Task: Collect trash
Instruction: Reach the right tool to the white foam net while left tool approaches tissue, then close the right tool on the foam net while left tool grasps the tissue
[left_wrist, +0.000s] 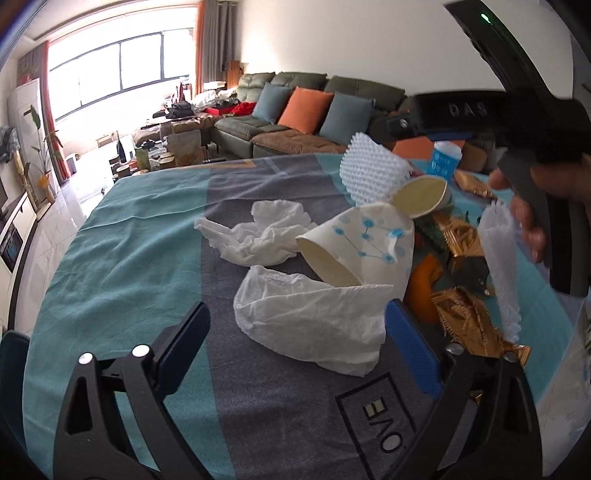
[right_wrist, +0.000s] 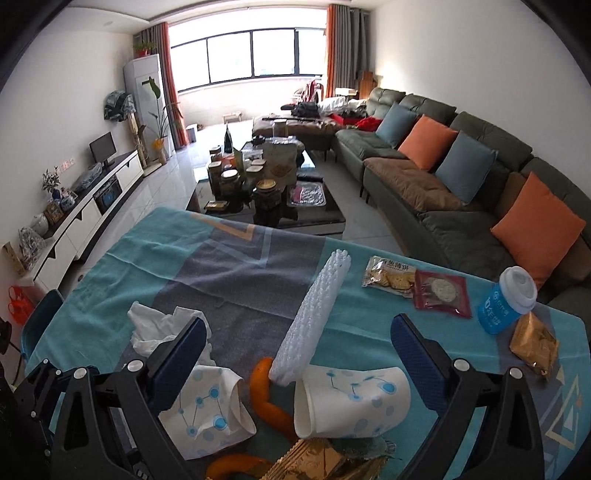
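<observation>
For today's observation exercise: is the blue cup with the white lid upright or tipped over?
Upright. The blue cup stands on the tablecloth, its white lid on top.

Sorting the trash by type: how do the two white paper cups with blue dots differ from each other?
In the right wrist view, the left cup is crushed and creased, while the right cup keeps its round shape. The left cup lies partly behind a gripper finger; the right cup lies between the fingers, untouched. Both lie on their sides, with the same blue dot-and-line print, either side of the orange peel.

Both grippers' fingers (left_wrist: 192, 343) spread wide
</observation>
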